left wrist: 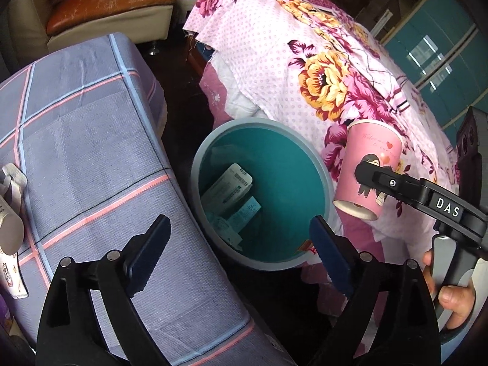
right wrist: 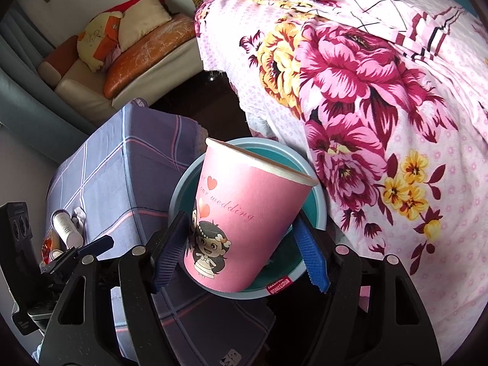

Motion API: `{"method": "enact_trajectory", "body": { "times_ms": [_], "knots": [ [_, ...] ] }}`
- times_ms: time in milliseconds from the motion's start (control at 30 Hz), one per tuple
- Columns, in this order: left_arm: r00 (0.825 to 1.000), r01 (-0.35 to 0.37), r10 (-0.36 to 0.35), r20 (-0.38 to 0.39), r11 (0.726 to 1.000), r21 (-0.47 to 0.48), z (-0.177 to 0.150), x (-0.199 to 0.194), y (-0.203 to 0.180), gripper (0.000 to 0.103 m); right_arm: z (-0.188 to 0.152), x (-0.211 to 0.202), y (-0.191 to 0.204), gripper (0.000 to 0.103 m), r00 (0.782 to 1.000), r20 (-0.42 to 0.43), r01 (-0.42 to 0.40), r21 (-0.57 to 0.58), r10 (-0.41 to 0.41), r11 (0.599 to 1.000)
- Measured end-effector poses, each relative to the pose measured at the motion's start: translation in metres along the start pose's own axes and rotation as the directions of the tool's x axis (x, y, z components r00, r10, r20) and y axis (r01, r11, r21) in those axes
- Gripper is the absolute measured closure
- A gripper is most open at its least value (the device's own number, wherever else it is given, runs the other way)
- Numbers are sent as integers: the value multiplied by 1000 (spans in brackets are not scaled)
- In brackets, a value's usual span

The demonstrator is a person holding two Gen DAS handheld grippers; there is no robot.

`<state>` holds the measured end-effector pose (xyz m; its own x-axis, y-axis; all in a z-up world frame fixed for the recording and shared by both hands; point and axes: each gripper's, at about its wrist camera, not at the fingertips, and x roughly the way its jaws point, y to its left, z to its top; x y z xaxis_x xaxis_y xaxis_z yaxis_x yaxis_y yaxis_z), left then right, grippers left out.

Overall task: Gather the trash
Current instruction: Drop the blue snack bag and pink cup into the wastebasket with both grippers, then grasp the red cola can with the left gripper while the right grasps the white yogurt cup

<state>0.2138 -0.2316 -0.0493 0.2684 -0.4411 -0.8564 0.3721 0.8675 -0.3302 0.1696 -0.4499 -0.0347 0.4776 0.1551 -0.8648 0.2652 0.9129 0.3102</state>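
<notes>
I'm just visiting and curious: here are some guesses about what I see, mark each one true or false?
1. The right gripper holds a pink paper cup. True.
2. The left gripper also grips a cup. False: its fingers stand wide apart with nothing between them.
3. The bin has nothing in it. False: paper packets lie at its bottom.
4. The bin stands between a checked grey cloth and a flowered bedspread. True.
5. The cup is already inside the bin. False: it is held in the air near the rim.
</notes>
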Motion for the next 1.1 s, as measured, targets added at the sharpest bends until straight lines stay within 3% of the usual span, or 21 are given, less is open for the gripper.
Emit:
{"method": "enact_trajectory", "body": {
  "times_ms": [33, 433, 1100],
  "knots": [
    [1000, -1, 1, -1, 1000, -4, -1, -1, 2, 10, 0, 2, 1, 27, 1000, -9, 0, 4, 0, 1000],
    [1000, -8, 8, 15, 999, -37, -17, -28, 29, 8, -11, 6, 31, 23, 998, -54, 11, -19, -12, 1000],
    [991, -49, 67, 118, 987, -152, -78, -127, 113, 8, -56, -10, 153, 20, 996, -87, -28, -213, 10, 977]
  ]
}}
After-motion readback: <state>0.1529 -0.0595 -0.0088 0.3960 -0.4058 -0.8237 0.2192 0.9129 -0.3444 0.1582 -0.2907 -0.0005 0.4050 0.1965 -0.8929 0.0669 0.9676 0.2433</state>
